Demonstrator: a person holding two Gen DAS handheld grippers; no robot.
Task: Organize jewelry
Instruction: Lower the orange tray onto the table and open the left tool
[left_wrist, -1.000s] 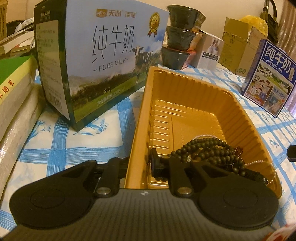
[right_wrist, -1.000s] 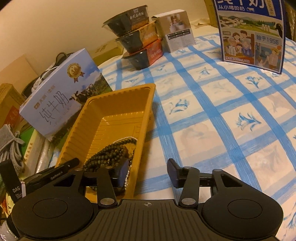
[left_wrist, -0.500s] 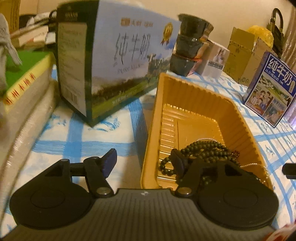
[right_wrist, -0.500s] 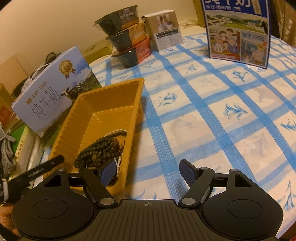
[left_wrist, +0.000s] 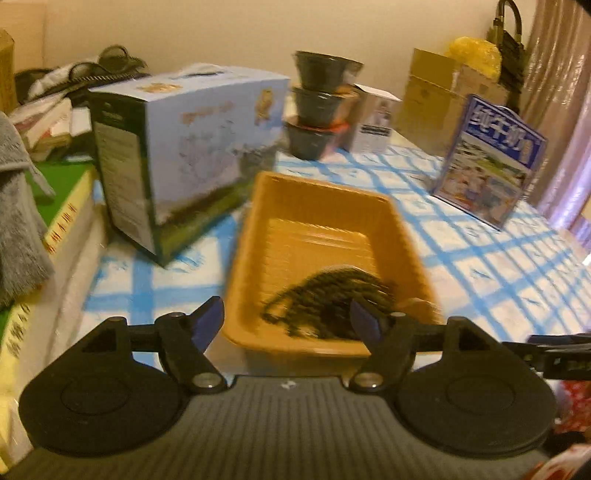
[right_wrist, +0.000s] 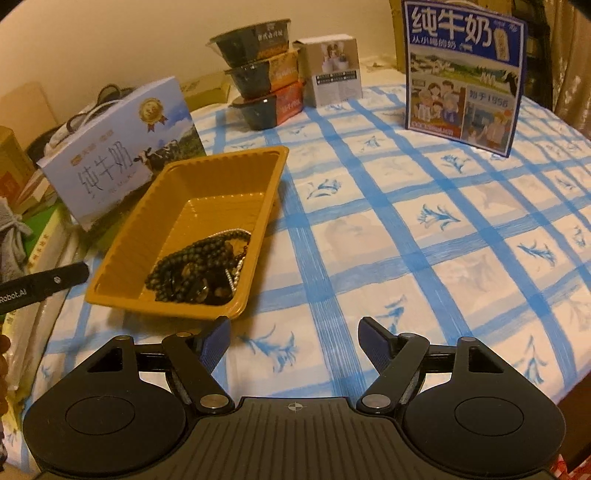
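A yellow plastic tray (left_wrist: 258, 206) (right_wrist: 129, 236) sits on the blue-checked tablecloth. Dark bead strings (left_wrist: 325, 295) (right_wrist: 195, 266) with a thin pearl strand lie heaped in its near end. My left gripper (left_wrist: 286, 321) hovers above the tray's near rim, its jaws opening wide with nothing pressed between the pads. My right gripper (right_wrist: 293, 341) stands open over bare cloth, right of the tray's near corner, holding nothing. A black part of the left tool (right_wrist: 40, 284) shows at the left edge of the right wrist view.
A large milk carton (left_wrist: 184, 147) (right_wrist: 122, 147) stands left of the tray. Three stacked dark bowls (right_wrist: 258, 81) and a small white box (right_wrist: 334, 70) are behind it. A blue milk box (right_wrist: 465, 74) stands far right. Books and a grey cloth (left_wrist: 18, 221) crowd the left edge.
My left gripper let go of the beads, opened wide and lifted back from the tray. My right gripper opened further and drew back to the right, away from the tray.
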